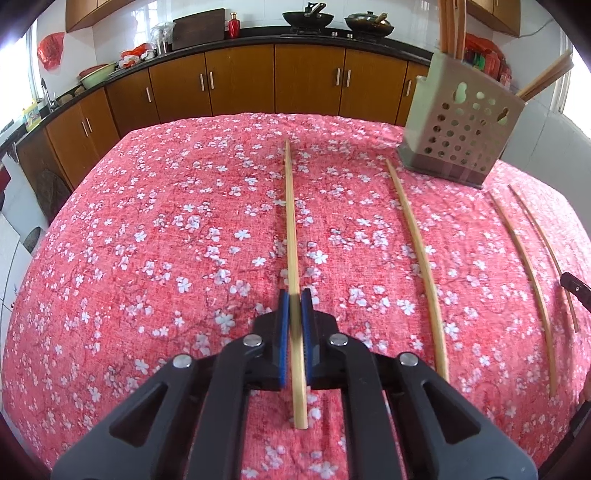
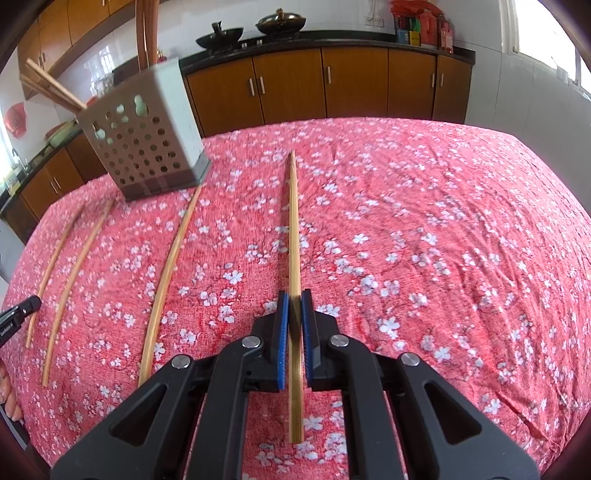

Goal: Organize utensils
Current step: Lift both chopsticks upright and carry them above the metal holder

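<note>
- left tongs [image 1: 295,299] are pinching a chopstick [image 1: 291,229], blue pads pressed on either side of it near its thick end.
- that chopstick runs straight ahead from the pads, thin tip pointing toward the far edge of the counter [image 1: 147,221], which wears a red cloth with white blossoms.
- its butt end pokes back behind the pads, over the cloth.
- right tongs [image 2: 294,299] are doing the same thing: clamped on a second chopstick [image 2: 293,229], pads tight against it, tip pointing away.
- whether either held chopstick is lifted clear of the cloth or resting on it, can't tell from here.
- the holder [image 1: 461,133], a pale box with round holes in its walls and a dark base, stands on the far part of the counter; it lies to the right in the left view and to the left in the right view [image 2: 147,140].
- several chopsticks already stand in the holder, leaning out over its rim [image 2: 55,88].
- loose chopsticks lie flat on the cloth between the two tongs: one just beside the holder's base [image 1: 417,266], then two more close together further right [image 1: 524,266].
- in the right view the same three show as slightly bowed lines on the left [image 2: 166,280].
- the tip of the right tongs peeks in at the right edge of the left view [image 1: 576,291].
- brown cabinets [image 1: 240,81] and two woks [image 1: 308,16] sit along the back wall.
</note>
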Demonstrator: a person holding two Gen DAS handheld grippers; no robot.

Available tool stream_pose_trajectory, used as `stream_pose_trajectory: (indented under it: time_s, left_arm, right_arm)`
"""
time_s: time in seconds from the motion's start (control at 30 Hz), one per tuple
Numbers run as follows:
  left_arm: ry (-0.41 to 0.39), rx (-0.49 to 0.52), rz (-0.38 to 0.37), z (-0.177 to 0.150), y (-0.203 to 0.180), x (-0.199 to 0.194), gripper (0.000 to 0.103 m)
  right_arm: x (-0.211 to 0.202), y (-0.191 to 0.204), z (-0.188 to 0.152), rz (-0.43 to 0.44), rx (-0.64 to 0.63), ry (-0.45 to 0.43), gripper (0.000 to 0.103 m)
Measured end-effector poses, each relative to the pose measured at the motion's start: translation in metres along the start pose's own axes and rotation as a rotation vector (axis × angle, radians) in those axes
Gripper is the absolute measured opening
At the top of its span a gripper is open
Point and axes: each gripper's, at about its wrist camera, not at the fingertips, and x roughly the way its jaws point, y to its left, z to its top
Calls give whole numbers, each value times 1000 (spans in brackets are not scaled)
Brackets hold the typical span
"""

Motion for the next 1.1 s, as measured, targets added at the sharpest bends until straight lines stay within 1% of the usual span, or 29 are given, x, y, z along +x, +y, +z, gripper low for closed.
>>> stream_pose_trajectory:
  time_s: [0.3,0.47,0.6,0.7,0.8,0.93,1.1]
  left_arm:
    - [-118,-24,-27,12,5,-42,8]
    - [-210,-44,-47,26,6,-71,8]
    - [-294,-81,-73,41,11,-98,8]
    - [-337,-102,-86,50,13,-111,8]
    - [-376,-106,-92,60,13,-124,8]
    - [-402,-90,-102,69,9,-134,7]
    - [-448,-60,-127,85,-5,-150,7]
  right_arm:
    - [-41,-7,14,-14,0,-138,8]
    - [-62,-8,24,-11,14,-208,8]
    - [-84,-8,34,6,30,-294,8]
    - [-95,-6,43,19,33,-341,8]
    - [-101,-3,50,38,38,-366,8]
    - [-104,2,60,63,44,-380,8]
    - [-117,14,78,121,41,-420,8]
